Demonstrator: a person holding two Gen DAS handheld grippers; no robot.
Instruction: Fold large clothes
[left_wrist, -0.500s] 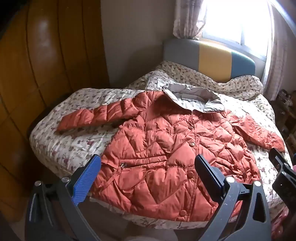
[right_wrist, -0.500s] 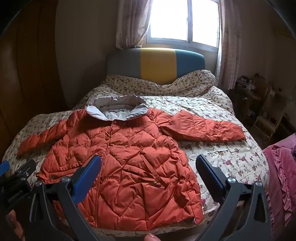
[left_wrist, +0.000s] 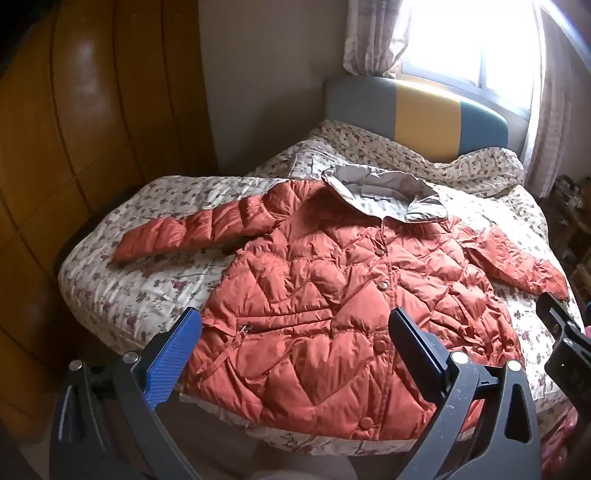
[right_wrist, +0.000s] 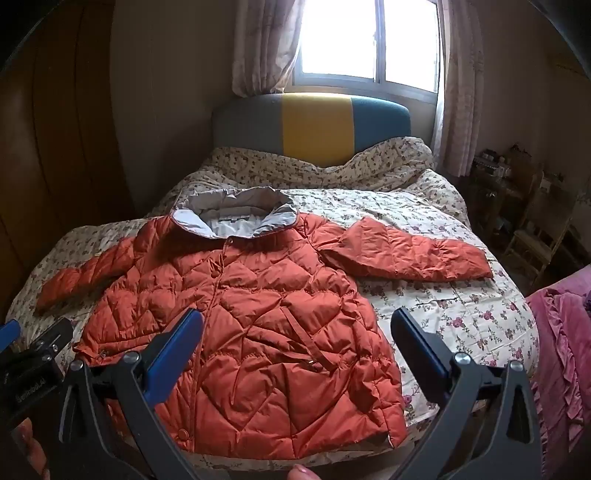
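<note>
An orange quilted puffer jacket (left_wrist: 332, 302) with a grey collar lies flat, front up and buttoned, on the floral bed (left_wrist: 140, 295); it also shows in the right wrist view (right_wrist: 251, 325). Both sleeves are spread out sideways. My left gripper (left_wrist: 295, 332) is open and empty, held above the jacket's hem near the foot of the bed. My right gripper (right_wrist: 295, 332) is open and empty, above the hem's right part. The right gripper shows at the edge of the left wrist view (left_wrist: 565, 343).
A wooden wardrobe (left_wrist: 74, 147) stands left of the bed. A blue and yellow headboard (right_wrist: 314, 125) and a bright window (right_wrist: 369, 40) are behind. Pink ruffled fabric (right_wrist: 561, 350) and small wooden furniture (right_wrist: 535, 229) are at the right.
</note>
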